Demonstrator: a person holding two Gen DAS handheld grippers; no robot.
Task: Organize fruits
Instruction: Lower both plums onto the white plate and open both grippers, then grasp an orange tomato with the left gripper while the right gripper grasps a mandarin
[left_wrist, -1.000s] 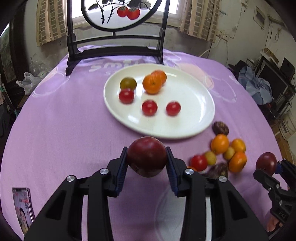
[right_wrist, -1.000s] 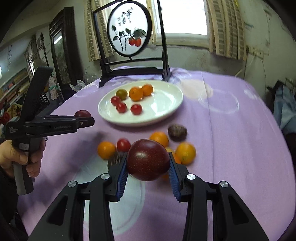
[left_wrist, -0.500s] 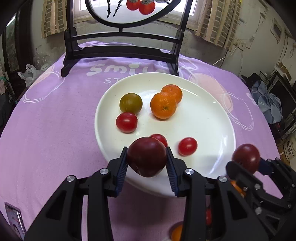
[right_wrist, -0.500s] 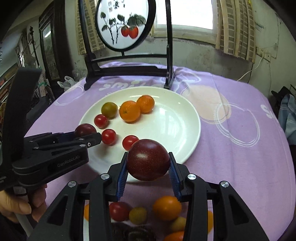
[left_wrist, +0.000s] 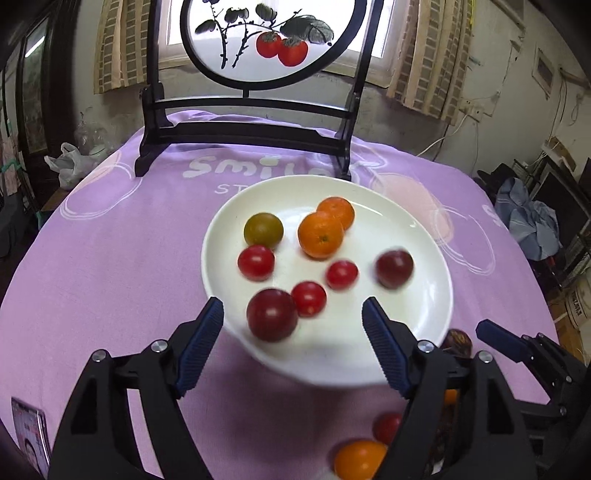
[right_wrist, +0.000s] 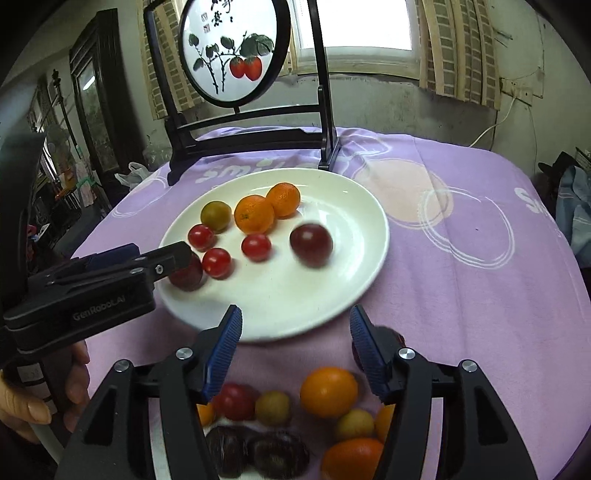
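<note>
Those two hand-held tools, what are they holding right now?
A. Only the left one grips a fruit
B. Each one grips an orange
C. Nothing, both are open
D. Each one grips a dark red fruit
C. The left tool and right tool both stand open and hold nothing, while two dark red fruits lie blurred on the white plate.

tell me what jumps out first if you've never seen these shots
The white plate mid-table, dotted with red, orange and dark fruit, including two dark plums blurred on it. Both grippers gape open before it. Behind stands a round screen painted with red fruit.
</note>
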